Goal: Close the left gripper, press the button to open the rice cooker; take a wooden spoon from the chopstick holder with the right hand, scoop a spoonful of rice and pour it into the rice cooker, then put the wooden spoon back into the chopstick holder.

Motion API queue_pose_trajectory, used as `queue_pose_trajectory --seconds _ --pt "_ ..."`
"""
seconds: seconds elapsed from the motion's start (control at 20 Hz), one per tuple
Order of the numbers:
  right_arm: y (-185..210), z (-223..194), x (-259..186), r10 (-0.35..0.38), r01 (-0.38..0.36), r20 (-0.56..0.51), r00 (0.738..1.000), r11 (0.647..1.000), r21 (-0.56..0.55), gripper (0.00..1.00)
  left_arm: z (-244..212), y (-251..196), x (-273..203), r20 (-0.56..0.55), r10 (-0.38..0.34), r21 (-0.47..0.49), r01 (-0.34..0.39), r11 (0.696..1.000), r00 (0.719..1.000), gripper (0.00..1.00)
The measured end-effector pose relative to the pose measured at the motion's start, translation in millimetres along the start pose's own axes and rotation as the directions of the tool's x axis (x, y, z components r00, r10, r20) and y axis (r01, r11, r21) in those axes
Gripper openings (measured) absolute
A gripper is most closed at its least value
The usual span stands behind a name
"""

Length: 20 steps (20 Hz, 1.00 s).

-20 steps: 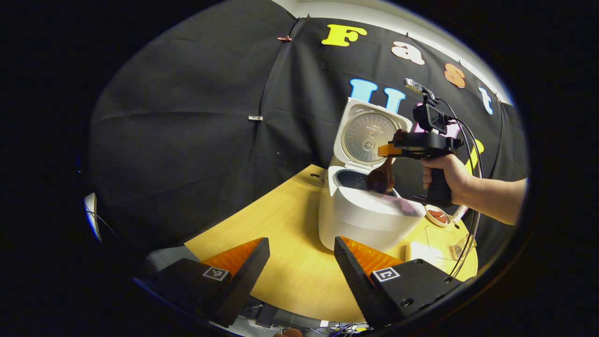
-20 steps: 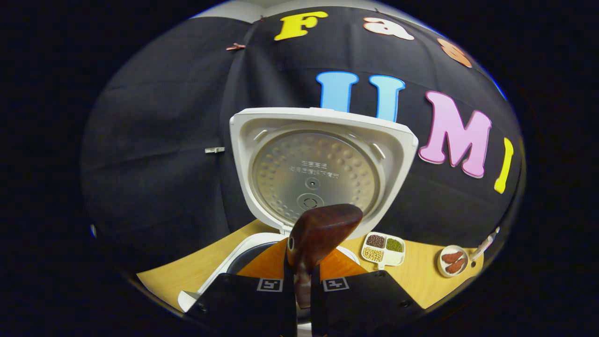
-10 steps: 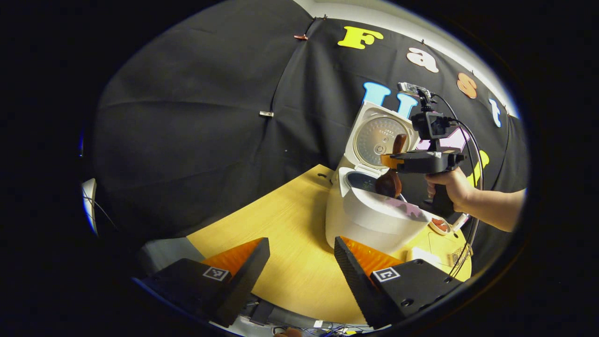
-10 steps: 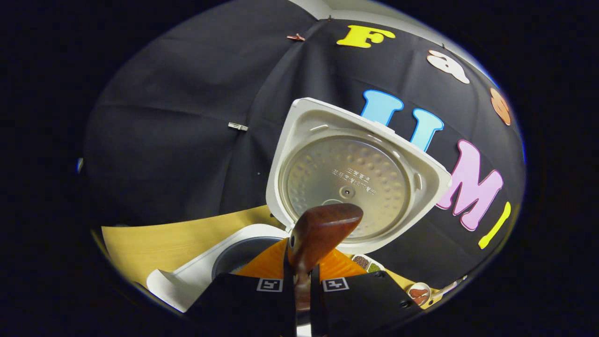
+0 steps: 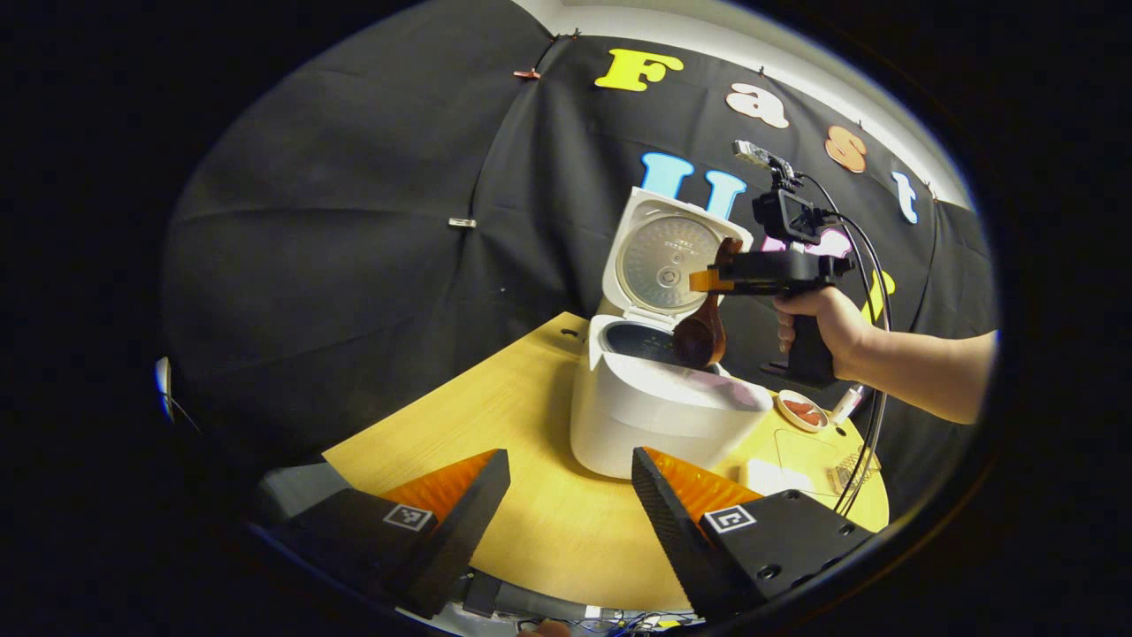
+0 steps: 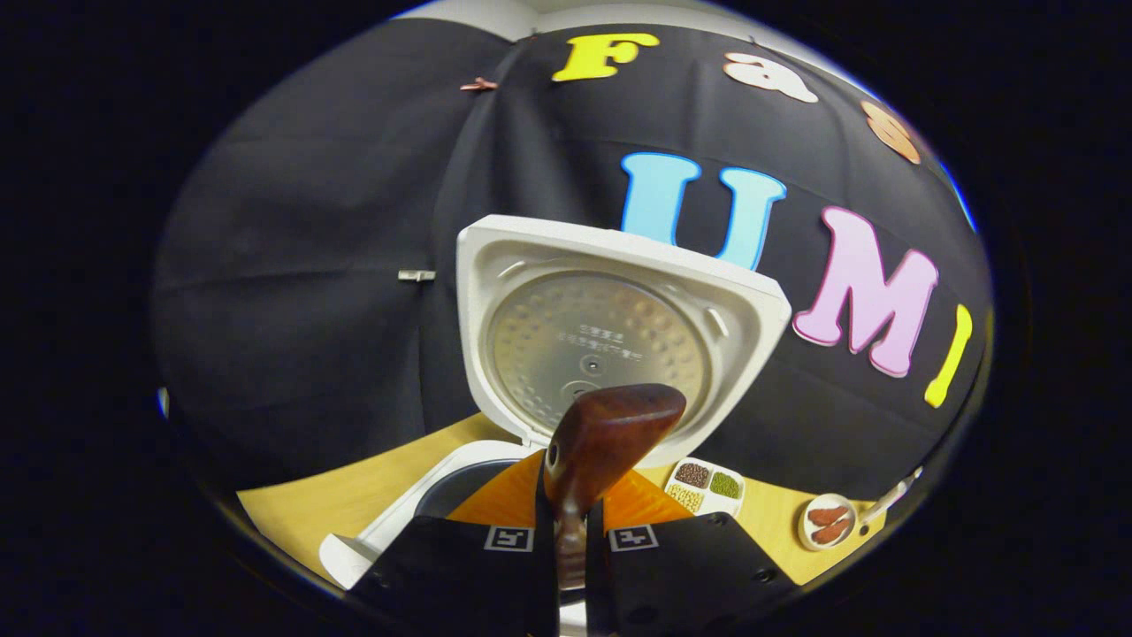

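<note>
Right tool [image 6: 571,531] is clamped on the wooden spoon [image 6: 610,433]; its bowl hangs over the open rice cooker [image 5: 654,407] at the counter's [image 5: 495,425] 1 o'clock. Left tool [image 5: 570,495] gapes wide, holding nothing.

The light wooden tabletop [image 5: 522,495] carries the white rice cooker [image 5: 654,416] with its lid raised, a divided tray of beans [image 6: 705,485] behind it, and a small round dish [image 6: 827,522] nearer the edge.
</note>
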State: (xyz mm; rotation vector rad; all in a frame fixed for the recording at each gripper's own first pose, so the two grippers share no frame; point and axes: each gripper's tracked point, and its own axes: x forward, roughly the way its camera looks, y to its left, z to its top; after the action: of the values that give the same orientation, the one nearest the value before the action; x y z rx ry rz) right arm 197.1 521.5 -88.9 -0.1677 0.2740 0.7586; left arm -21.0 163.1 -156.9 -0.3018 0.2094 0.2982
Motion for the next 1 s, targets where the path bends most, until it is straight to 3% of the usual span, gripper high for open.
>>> queue_pose_trajectory --seconds 0.25,0.6,0.8,1.0 --pt "-58.8 25.3 -32.2 -0.059 0.054 0.022 0.998 0.983 0.178 0.16 8.9 -37.7 0.6 0.008 -0.077 0.007 0.077 0.997 0.997 0.95" --pt "-176.0 59.8 -118.3 -0.197 0.156 0.074 0.978 0.914 0.374 0.16 24.4 -93.2 2.8 0.028 -0.176 0.075 0.173 0.982 0.984 0.95" --pt "-247.7 41.8 -165.6 -0.290 0.238 0.045 0.956 0.856 0.458 0.16 28.5 -120.0 -1.0 0.037 -0.213 0.090 0.209 0.974 0.976 0.95" --pt "-322.9 13.8 -216.7 -0.405 0.344 0.020 0.914 0.800 0.491 0.16 24.9 -151.6 -8.8 0.037 -0.248 0.115 0.242 0.963 0.968 0.95"
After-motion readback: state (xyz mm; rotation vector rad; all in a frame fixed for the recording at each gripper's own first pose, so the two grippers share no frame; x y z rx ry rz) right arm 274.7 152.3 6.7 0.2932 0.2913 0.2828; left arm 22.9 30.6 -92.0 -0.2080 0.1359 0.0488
